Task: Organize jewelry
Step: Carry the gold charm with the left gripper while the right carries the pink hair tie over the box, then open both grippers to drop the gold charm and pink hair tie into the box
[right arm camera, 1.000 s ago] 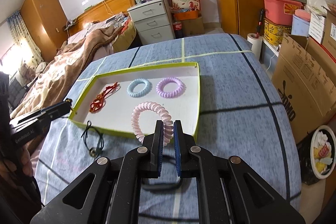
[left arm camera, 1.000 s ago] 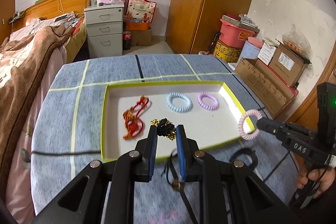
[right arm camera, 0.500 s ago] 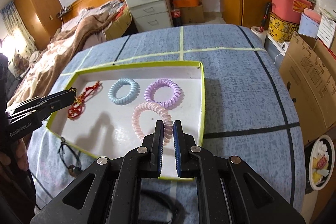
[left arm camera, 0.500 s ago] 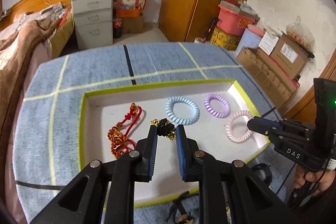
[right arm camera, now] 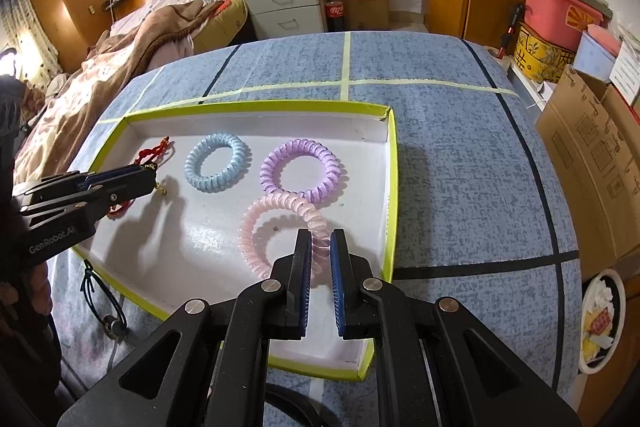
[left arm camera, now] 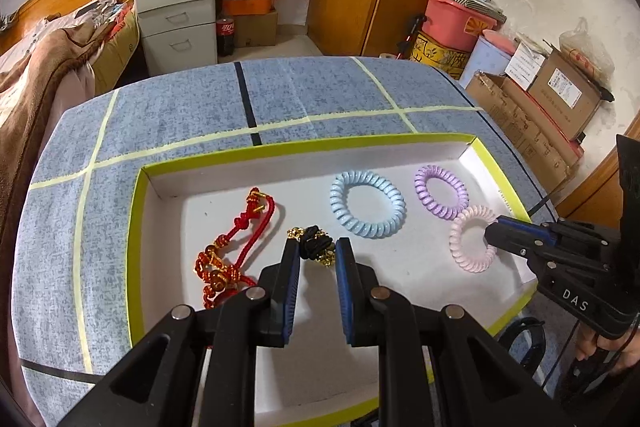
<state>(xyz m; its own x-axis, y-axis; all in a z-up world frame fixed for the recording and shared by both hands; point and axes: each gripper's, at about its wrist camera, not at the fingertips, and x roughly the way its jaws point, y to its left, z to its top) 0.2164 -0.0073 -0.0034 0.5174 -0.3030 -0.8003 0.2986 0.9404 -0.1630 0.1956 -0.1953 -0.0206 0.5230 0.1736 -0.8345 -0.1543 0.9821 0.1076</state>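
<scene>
A white tray with a yellow-green rim (left arm camera: 304, 147) (right arm camera: 394, 187) lies on the blue table. My left gripper (left arm camera: 317, 253) (right arm camera: 150, 177) is shut on a black-and-gold bracelet (left arm camera: 316, 247), low over the tray floor, just right of a red cord bracelet (left arm camera: 236, 247) (right arm camera: 154, 151). My right gripper (right arm camera: 321, 241) (left arm camera: 494, 231) is shut on a pink coil hair tie (right arm camera: 256, 227) (left arm camera: 460, 251), which hangs low in the tray's right part, against a purple coil tie (right arm camera: 272, 175) (left arm camera: 420, 187). A blue coil tie (left arm camera: 338, 203) (right arm camera: 196, 167) lies in the middle.
On the cloth outside the tray's near rim lie a black cord with a bead (right arm camera: 100, 303) and a black band (left arm camera: 524, 331). Cardboard boxes (right arm camera: 592, 155) stand right of the table, a bed (right arm camera: 120, 59) left. A person's hand (left arm camera: 600, 351) holds the right gripper.
Both grippers moved forward and down over the tray with their pieces. The pink coil tie went from outside the right rim to inside the tray, beside the purple one.
</scene>
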